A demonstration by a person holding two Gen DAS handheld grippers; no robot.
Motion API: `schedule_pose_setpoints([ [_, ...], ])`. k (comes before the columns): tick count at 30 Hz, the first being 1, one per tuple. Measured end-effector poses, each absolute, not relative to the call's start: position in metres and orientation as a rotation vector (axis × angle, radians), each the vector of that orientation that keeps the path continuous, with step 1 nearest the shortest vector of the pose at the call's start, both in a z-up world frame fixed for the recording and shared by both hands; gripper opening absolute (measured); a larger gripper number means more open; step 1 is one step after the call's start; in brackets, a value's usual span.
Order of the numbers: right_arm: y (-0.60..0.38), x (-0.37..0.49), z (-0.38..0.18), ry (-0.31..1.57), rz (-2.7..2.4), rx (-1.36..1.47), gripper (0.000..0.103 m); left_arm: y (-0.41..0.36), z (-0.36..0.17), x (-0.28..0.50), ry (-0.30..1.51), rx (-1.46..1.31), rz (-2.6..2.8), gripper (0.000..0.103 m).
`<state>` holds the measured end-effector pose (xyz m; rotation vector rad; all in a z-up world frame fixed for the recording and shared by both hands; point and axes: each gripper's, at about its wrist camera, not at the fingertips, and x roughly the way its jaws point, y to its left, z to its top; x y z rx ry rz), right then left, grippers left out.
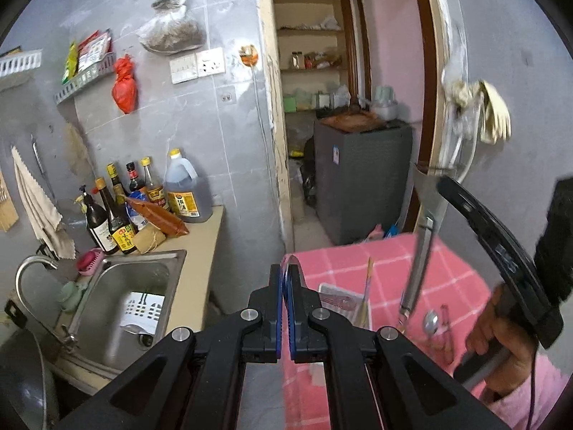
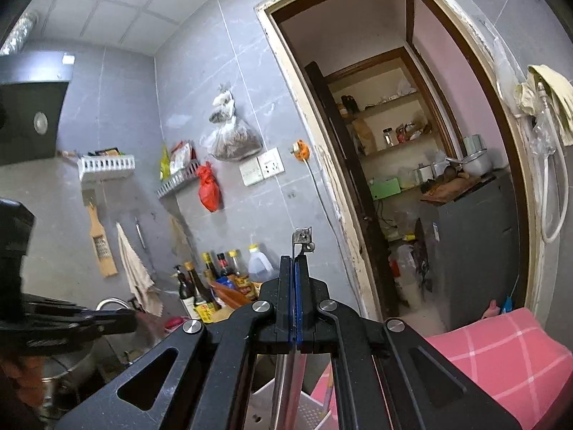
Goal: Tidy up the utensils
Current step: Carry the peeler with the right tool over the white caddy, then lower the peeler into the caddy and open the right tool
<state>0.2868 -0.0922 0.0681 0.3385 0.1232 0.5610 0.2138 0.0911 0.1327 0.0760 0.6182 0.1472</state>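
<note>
My left gripper (image 1: pixel 285 272) is shut and empty, held above the edge of the pink checked table (image 1: pixel 454 268) beside the sink. My right gripper (image 2: pixel 295 261) is shut on a long metal utensil (image 2: pixel 302 238); its top end sticks up past the fingertips and its shaft runs down below the jaws. In the left wrist view that utensil (image 1: pixel 419 258) hangs upright over the table from the right gripper's body (image 1: pixel 501 247). A metal spoon (image 1: pixel 431 322), chopsticks (image 1: pixel 367 286) and a pink-handled utensil (image 1: pixel 446 326) lie on the table.
A steel sink (image 1: pixel 118 304) with a tap (image 1: pixel 28 272) is at the left, with sauce bottles (image 1: pixel 118 215) and an oil jug (image 1: pixel 184 190) on the counter behind. An open doorway (image 1: pixel 322 143) with a grey cabinet (image 1: pixel 361 179) is ahead. A white holder (image 2: pixel 286 408) sits below the right gripper.
</note>
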Motion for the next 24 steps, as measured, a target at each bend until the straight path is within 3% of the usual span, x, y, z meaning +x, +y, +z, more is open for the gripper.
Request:
schedule_pose_setpoints([
  [24, -0.055, 0.331, 0.002, 0.182, 0.696, 0.266, 0.002, 0.075, 0.07, 0.253, 0.741, 0.063, 0.136, 0.003],
])
